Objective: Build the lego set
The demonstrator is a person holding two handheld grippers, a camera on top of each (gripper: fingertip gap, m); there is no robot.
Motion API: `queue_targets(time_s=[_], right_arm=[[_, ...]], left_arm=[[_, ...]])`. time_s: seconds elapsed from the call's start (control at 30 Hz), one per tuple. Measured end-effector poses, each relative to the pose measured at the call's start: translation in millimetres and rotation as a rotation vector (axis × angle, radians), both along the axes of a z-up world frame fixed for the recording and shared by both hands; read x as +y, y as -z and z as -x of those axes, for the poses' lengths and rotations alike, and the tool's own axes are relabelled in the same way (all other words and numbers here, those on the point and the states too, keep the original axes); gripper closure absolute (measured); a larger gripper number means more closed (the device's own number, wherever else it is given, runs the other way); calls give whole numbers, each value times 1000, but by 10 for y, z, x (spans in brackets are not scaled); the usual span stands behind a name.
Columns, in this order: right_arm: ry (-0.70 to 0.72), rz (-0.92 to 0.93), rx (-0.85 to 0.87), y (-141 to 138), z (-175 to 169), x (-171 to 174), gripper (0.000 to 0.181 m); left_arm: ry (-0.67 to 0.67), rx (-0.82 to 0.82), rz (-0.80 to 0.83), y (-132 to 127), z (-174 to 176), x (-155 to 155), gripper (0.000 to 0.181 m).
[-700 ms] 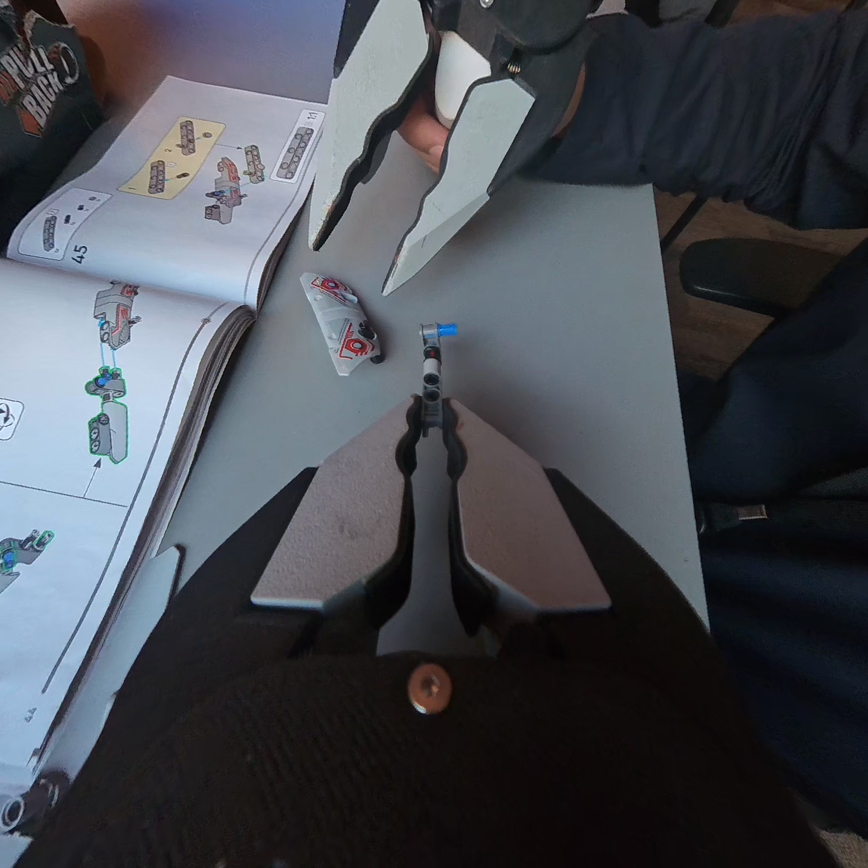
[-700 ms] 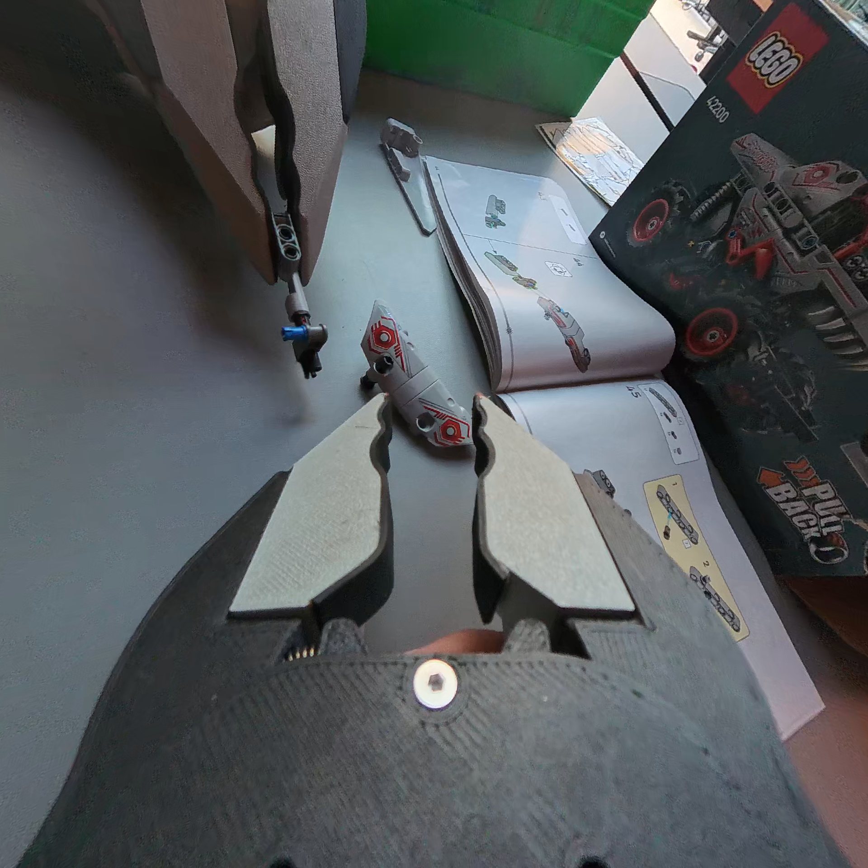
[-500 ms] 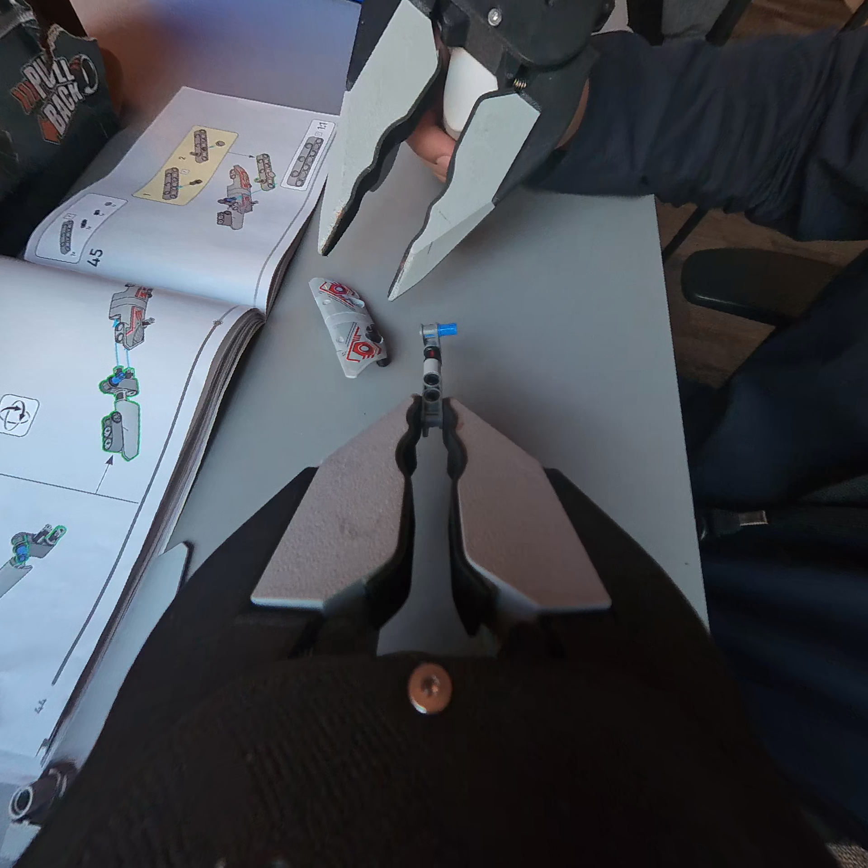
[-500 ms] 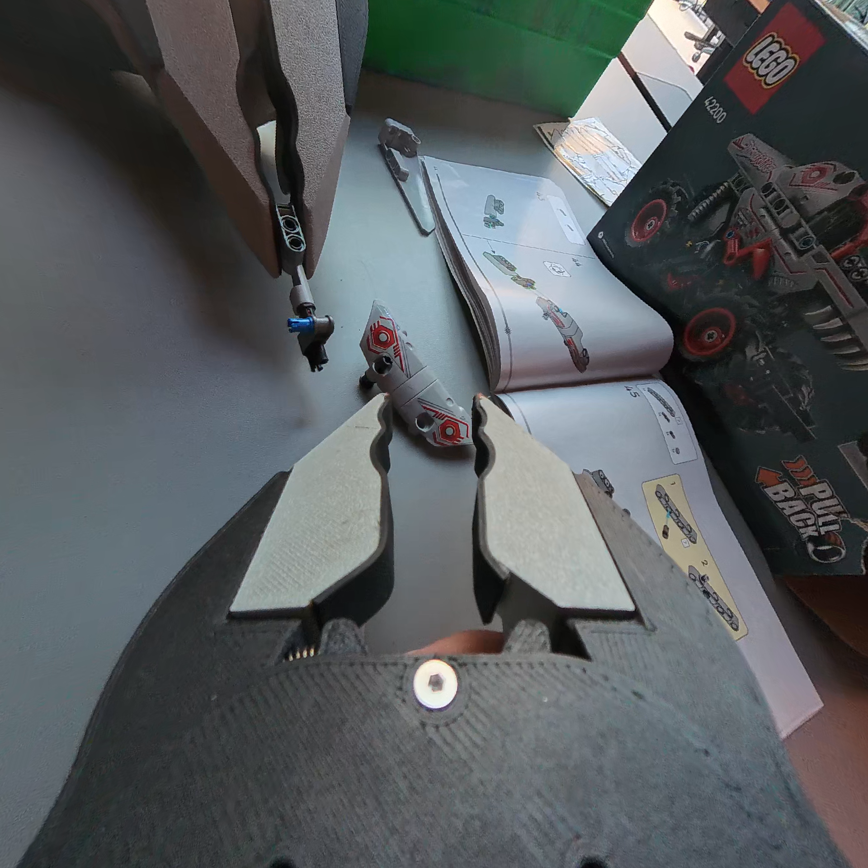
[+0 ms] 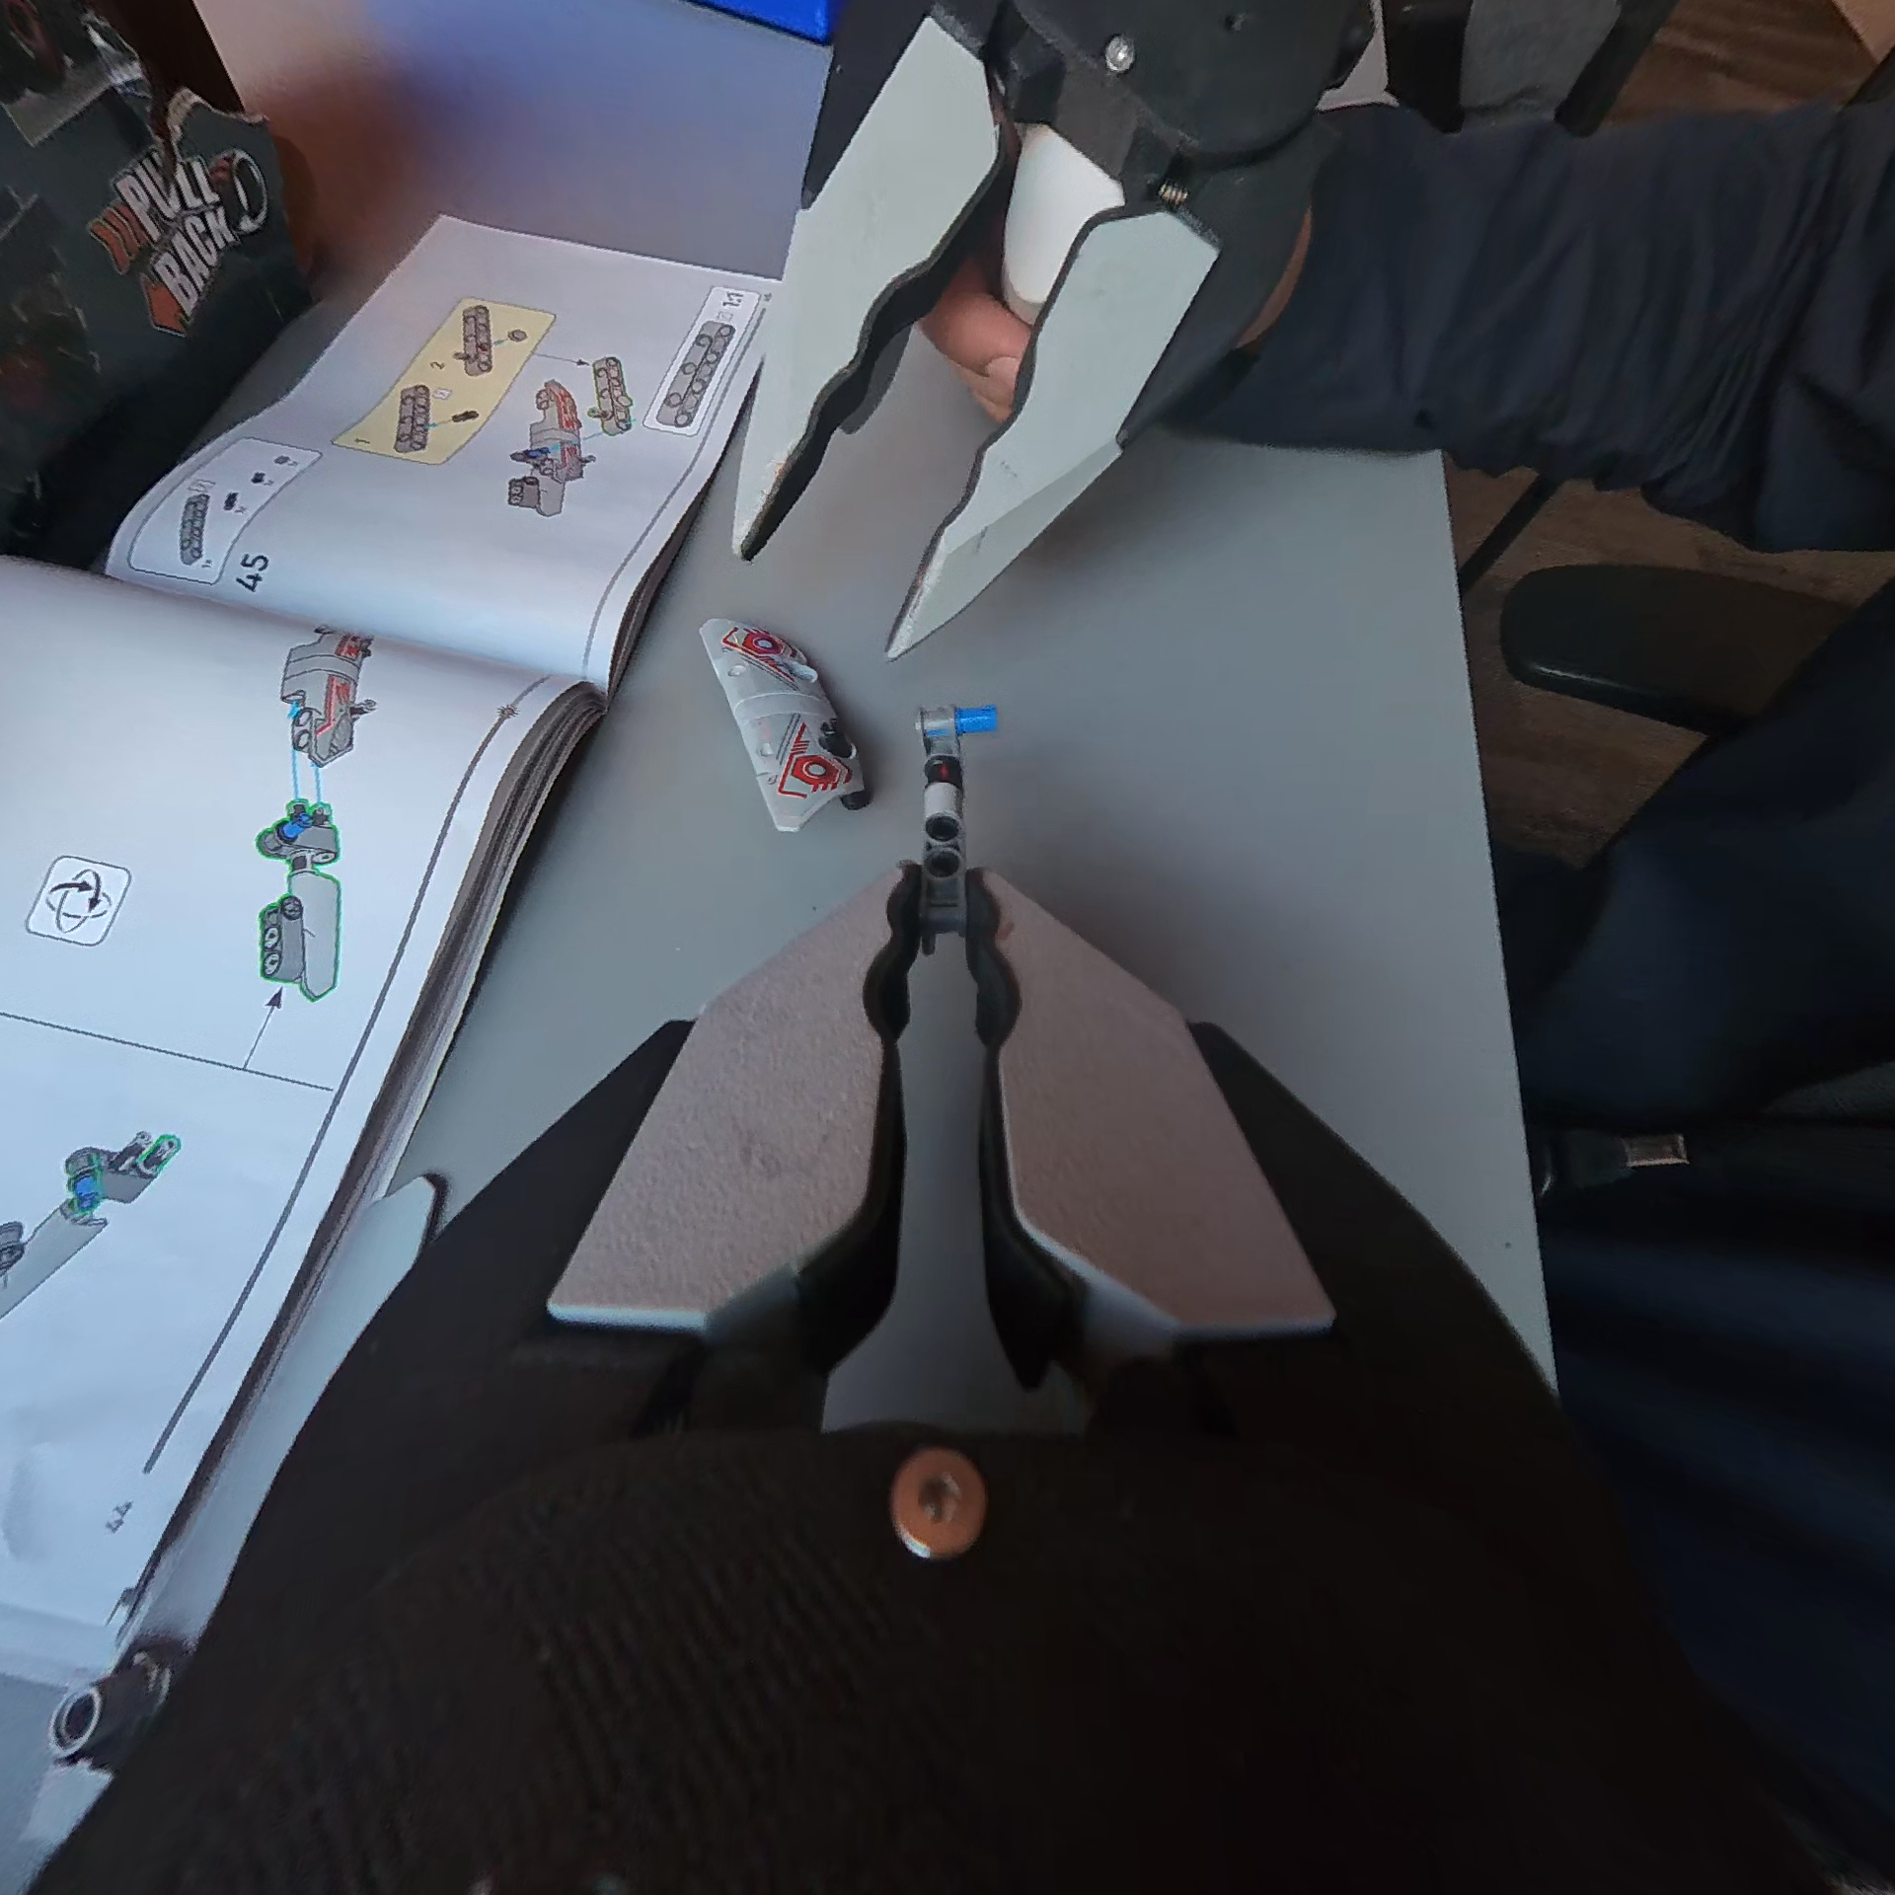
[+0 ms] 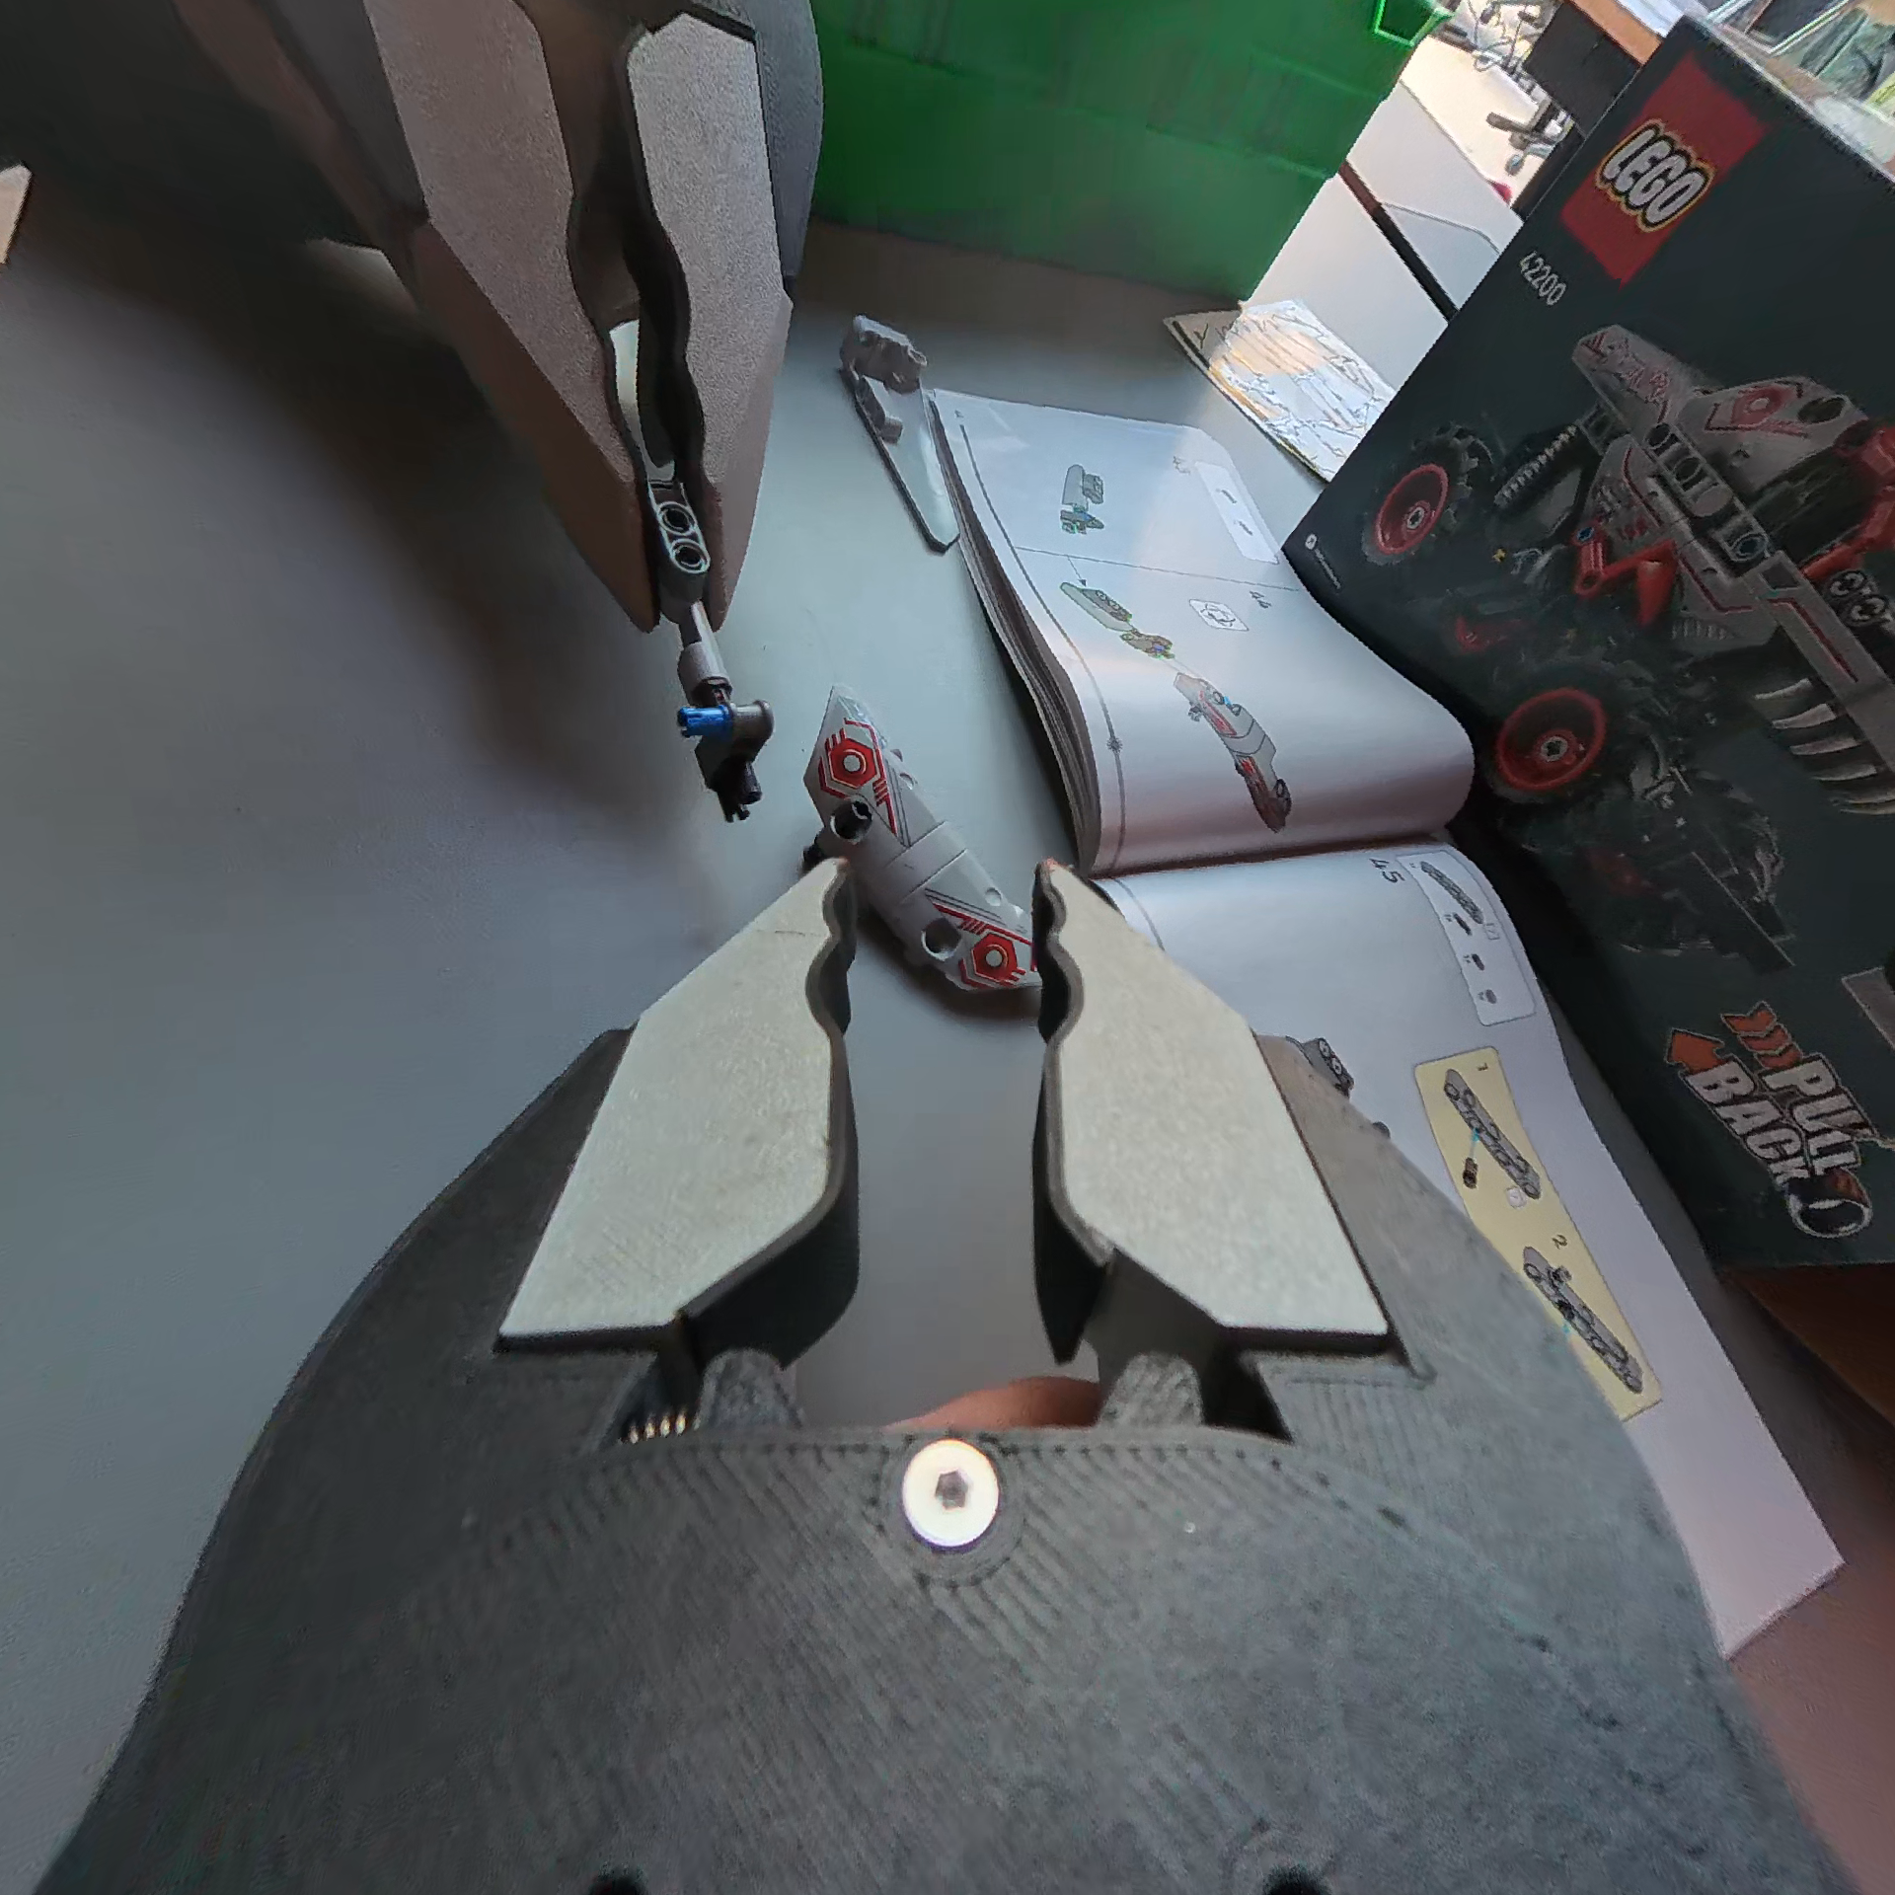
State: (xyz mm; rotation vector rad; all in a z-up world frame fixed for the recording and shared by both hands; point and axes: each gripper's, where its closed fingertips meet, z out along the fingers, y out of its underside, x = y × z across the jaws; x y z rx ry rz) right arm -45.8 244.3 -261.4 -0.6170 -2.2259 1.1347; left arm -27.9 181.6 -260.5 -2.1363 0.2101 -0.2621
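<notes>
My left gripper (image 5: 940, 890) is shut on a thin grey lego beam assembly (image 5: 945, 810) with a blue pin at its far end, held just above the grey table (image 5: 1179, 800). It also shows in the right wrist view (image 6: 708, 667). A curved grey panel with red markings (image 5: 784, 733) lies on the table left of the assembly. My right gripper (image 6: 938, 902) is open and empty, its tips on either side of the near end of the panel (image 6: 913, 872). In the left wrist view the right gripper (image 5: 820, 605) hangs over the panel.
An open instruction booklet (image 5: 256, 820) lies left of the panel, also in the right wrist view (image 6: 1231, 667). The dark set box (image 6: 1661, 636) stands behind it. A green bin (image 6: 1077, 133) is at the back. A grey lego piece (image 6: 892, 431) lies by the booklet's far edge. A chair (image 5: 1661, 646) stands past the table edge.
The left gripper with the beam assembly has drifted slightly toward the panel. The right gripper has held its place over the panel, still open.
</notes>
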Motion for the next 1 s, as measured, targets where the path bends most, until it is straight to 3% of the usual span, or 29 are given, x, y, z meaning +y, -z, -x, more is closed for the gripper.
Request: queue_targets(time_s=[0.03, 1.0], right_arm=[[-1, 10, -2, -9, -4, -6, 149], [-26, 119, -56, -96, -60, -98, 146]], left_arm=[[-2, -1, -3, -6, 3, 1, 177], [-36, -33, 8, 2, 55, 5, 176]])
